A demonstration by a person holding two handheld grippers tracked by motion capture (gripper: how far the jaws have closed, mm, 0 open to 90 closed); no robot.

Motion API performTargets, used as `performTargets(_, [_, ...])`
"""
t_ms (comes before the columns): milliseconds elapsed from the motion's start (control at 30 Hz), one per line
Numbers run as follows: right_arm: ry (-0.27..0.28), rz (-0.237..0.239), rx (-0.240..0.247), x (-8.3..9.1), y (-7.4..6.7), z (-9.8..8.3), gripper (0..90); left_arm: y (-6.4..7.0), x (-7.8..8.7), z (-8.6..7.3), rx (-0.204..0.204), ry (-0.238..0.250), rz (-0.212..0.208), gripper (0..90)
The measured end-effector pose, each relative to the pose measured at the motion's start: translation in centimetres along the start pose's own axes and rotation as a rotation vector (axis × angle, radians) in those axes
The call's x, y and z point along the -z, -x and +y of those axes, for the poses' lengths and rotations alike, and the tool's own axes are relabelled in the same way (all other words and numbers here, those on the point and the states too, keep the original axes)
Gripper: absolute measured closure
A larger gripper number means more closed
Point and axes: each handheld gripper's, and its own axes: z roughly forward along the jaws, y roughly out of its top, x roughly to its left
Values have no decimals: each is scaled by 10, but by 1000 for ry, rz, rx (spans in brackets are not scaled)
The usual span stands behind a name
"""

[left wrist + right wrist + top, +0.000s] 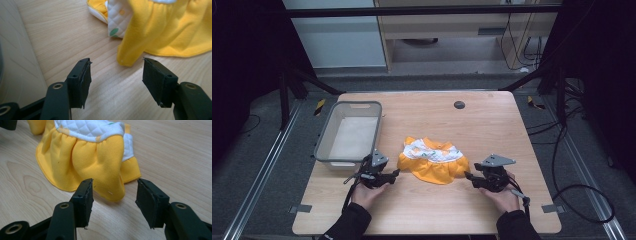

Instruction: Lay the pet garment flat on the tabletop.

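Both hand-held grippers, left gripper (395,174) and right gripper (468,176), were matte black with brass-ringed screw holes, flat rubbery pads, grey three-cornered top plates, trailing cables toward 6 o'clock; black sleeves (347,222).

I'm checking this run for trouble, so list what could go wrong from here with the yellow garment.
1. Both tongs, left and right, stand open with only a hem corner of the yellow and white garment near their jaws; a shallow pinch could slip off.
2. The skirt is gathered in folds, so the tongs might catch one layer and bunch it.
3. The grey basket sits close beside the left tongs and might be bumped.
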Motion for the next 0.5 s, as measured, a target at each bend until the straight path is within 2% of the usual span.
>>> performTargets(133, [-26,14,12,-9,-3,0,516,2,-7,0,-23,-8,-9,405])
performTargets(200, [-31,16,17,-11,-3,0,531,2,-9,1,-19,-9,-15,437])
performTargets(233, [-35,20,23,-13,-5,2,564,4,-10,3,-10,-1,-33,454])
performTargets(333, [-39,22,38,-14,-7,4,653,6,-13,5,-18,-7,-36,579])
performTargets(367, [-40,15,42,-14,-8,5,704,6,-15,6,4,-20,-77,652])
performTargets(467, [-43,23,47,-10,-9,7,825,7,-10,7,7,-32,-96,835])
performTargets(500, [-41,33,39,-8,-10,8,847,7,-8,8,13,-29,-102,856])
